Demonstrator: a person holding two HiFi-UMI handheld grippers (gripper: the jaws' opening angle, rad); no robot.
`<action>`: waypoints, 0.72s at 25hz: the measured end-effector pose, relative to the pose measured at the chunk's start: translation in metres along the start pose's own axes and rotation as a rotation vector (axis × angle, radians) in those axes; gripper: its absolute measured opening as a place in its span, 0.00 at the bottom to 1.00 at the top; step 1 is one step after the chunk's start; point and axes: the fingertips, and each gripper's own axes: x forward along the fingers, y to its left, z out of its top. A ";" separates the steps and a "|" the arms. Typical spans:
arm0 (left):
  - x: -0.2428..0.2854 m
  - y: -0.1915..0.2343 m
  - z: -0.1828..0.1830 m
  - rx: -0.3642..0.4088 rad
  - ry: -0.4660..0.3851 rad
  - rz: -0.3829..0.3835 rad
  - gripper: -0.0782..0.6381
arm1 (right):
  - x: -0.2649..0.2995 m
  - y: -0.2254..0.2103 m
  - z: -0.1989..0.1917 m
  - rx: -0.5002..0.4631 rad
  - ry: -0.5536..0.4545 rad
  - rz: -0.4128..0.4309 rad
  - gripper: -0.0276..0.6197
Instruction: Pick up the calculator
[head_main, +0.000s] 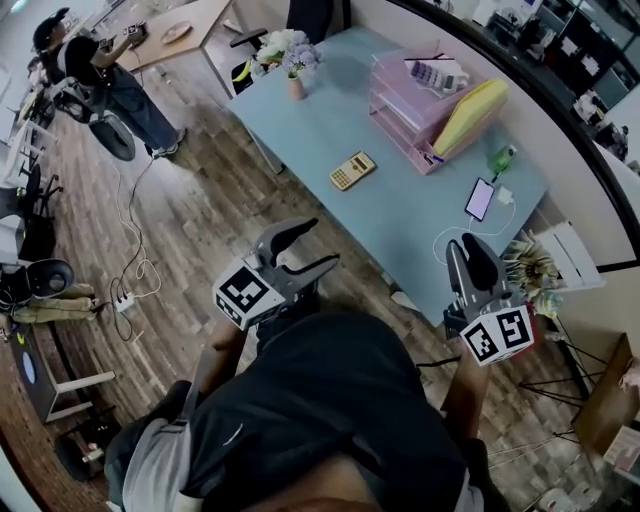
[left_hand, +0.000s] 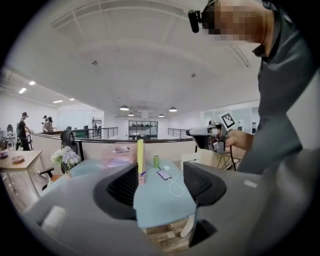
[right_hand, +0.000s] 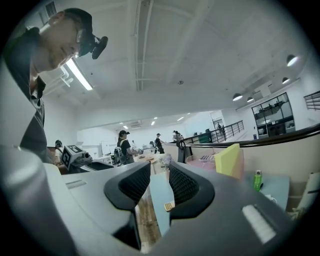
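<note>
**A:** Has the calculator (head_main: 352, 170) been picked up yet?

**B:** No. It is seen lying flat on the light-blue table (head_main: 400, 215), toward the table's middle. It is untouched and well apart from both grippers.

**A:** How are the grippers held?

**B:** The left gripper (head_main: 322, 242) is held off the table's near edge, above the wooden floor (head_main: 200, 220). Its jaws are spread wide and nothing is caught between them. The right gripper (head_main: 468, 248) is held by the table's near corner with its jaws parted by a narrower gap. Nothing is gripped there either, and the calculator is only glimpsed far off through that gap.

**A:** What is judged to be done, then?

**B:** No step is judged to be completed. The reach across the table, the closing of jaws on the calculator and the lift are all left to be done.
</note>
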 end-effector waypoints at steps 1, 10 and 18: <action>0.000 0.007 0.000 0.003 -0.005 -0.016 0.53 | 0.003 0.004 0.001 -0.002 -0.002 -0.015 0.22; -0.007 0.075 -0.001 0.016 -0.051 -0.137 0.53 | 0.040 0.041 0.009 -0.035 -0.009 -0.140 0.22; -0.006 0.116 -0.021 -0.003 -0.050 -0.249 0.53 | 0.058 0.065 0.004 -0.046 -0.002 -0.270 0.22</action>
